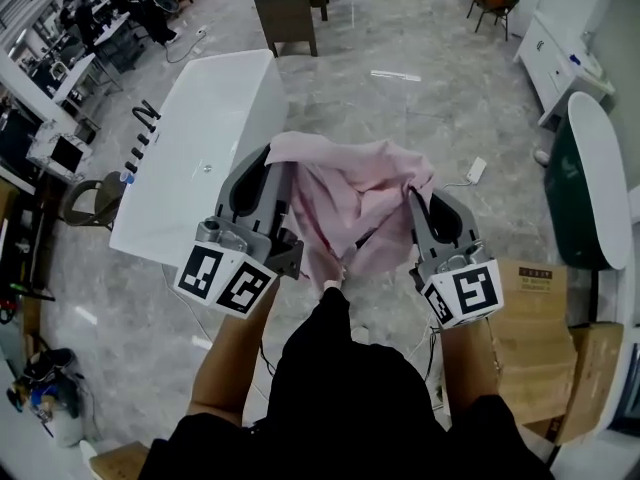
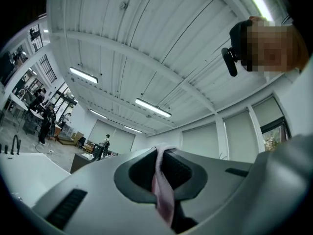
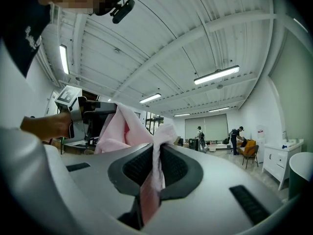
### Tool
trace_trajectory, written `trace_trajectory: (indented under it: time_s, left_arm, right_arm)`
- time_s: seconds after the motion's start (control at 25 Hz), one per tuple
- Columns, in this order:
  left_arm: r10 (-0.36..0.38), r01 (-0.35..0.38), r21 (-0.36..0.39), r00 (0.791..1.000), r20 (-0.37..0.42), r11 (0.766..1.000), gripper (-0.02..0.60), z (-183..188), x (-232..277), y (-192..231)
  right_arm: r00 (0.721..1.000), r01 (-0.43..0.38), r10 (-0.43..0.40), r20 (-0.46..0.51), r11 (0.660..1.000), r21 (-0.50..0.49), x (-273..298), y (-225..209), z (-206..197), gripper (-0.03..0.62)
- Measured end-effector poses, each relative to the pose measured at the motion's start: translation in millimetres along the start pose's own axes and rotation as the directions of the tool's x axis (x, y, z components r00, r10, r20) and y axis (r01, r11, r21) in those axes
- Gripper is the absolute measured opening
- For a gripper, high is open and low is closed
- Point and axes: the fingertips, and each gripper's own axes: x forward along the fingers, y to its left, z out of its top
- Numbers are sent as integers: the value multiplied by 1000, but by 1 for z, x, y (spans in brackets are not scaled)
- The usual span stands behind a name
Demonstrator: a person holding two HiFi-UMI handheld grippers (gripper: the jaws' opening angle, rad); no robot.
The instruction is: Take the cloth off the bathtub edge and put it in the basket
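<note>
- Bathtub [image 1: 210, 138], white: stands at left on the grey marble floor.
- Left gripper [image 1: 272, 173]: jaws pinched nearly together on one edge of the pink cloth [image 1: 345, 203].
- Cloth: hangs bunched in the air between the two grippers, just right of the tub in the head view.
- Right gripper [image 1: 415, 200]: jaws clamped on the cloth's opposite edge.
- Cardboard boxes [image 1: 540, 358]: on the floor, lower right.

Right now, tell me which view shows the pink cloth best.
Head view: the pink cloth hangs spread between the left tool and the right tool. The two gripper views show only part, pinched between their jaws.
</note>
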Motion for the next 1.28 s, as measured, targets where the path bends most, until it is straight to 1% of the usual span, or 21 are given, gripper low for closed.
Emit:
trace_trajectory:
  time_s: [0.24, 0.44, 0.68, 1.0, 1.28]
  left_arm:
    - [-35, 35, -37, 999, 22, 999, 35, -9, 41, 20]
    - [-78, 79, -86, 997, 18, 993, 35, -16, 77, 47]
    - [-128, 131, -115, 991, 32, 985, 35, -11, 130, 80]
    - [-194, 195, -145, 981, 21, 970, 35, -21, 199, 130]
    - [-247, 240, -182, 969, -20, 954, 35, -44, 255, 177]
  right_arm:
    - [1000, 17, -17, -20, 1000, -3, 31, -28, -6, 50]
    - [999, 21, -22, -38, 1000, -11, 79, -42, -13, 49]
    - [998, 33, -34, -57, 999, -18, 136, -64, -6, 49]
    - [994, 78, -81, -73, 996, -35, 207, -96, -2, 49]
    - [987, 120, -122, -109, 992, -27, 263, -117, -17, 49]
